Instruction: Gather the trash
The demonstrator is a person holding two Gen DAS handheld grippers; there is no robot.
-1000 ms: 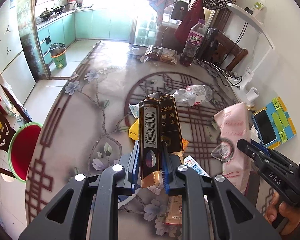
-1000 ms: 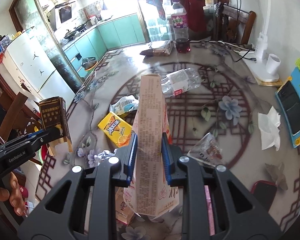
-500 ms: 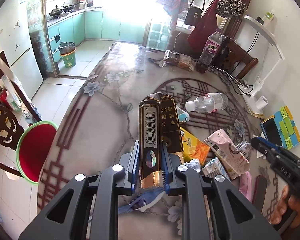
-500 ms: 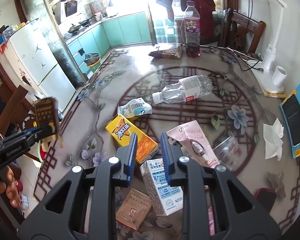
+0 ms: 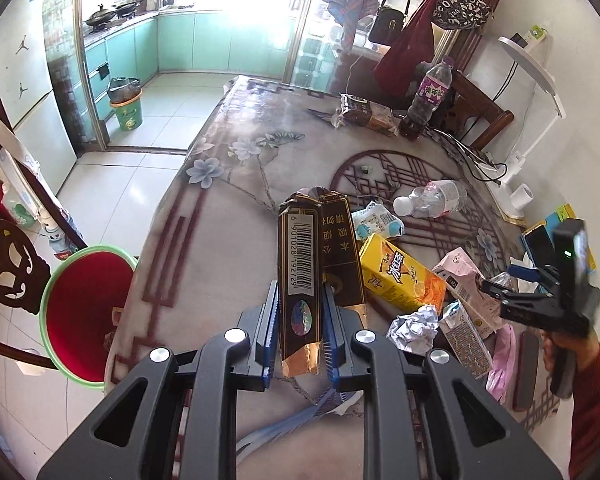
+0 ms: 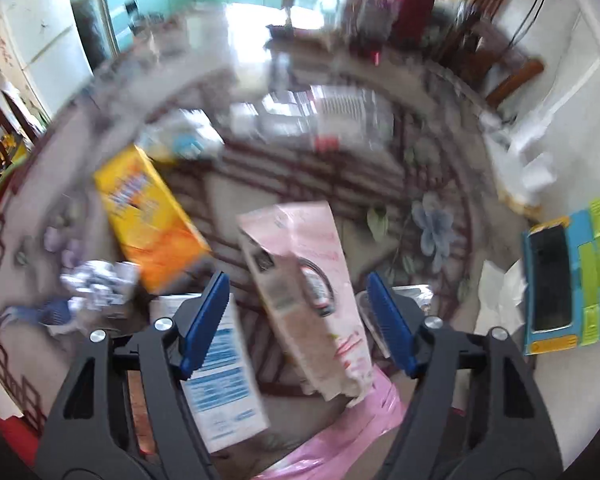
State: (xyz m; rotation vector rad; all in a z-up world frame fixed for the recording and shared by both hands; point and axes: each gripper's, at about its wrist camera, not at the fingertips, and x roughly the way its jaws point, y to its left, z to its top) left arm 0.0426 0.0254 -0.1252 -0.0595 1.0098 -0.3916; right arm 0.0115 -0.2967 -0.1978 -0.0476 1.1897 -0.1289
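Observation:
My left gripper (image 5: pixel 300 300) is shut on a dark brown and gold carton (image 5: pixel 304 264), held upright above the table's left edge. A red bin with a green rim (image 5: pixel 86 312) stands on the floor to the left. My right gripper (image 6: pixel 300 304) is open and empty, low over a pink carton (image 6: pixel 304 280) that lies on the table between its fingers; this view is blurred. The right gripper also shows in the left wrist view (image 5: pixel 540 304). A yellow carton (image 5: pixel 400 276), a white and blue carton (image 6: pixel 220 372) and crumpled paper (image 5: pixel 414 326) lie nearby.
An empty clear bottle (image 5: pixel 432 200), a blue-white wrapper (image 5: pixel 376 222), a snack bag (image 5: pixel 364 114) and a purple-label bottle (image 5: pixel 426 100) lie farther back. A phone on a blue-green tray (image 6: pixel 560 276), tissue (image 6: pixel 496 296) and a white lamp (image 5: pixel 532 92) are on the right.
The right gripper let go of the pink carton, which now lies on the table, then opened wide and dropped low over it. The left gripper drew back left with its carton.

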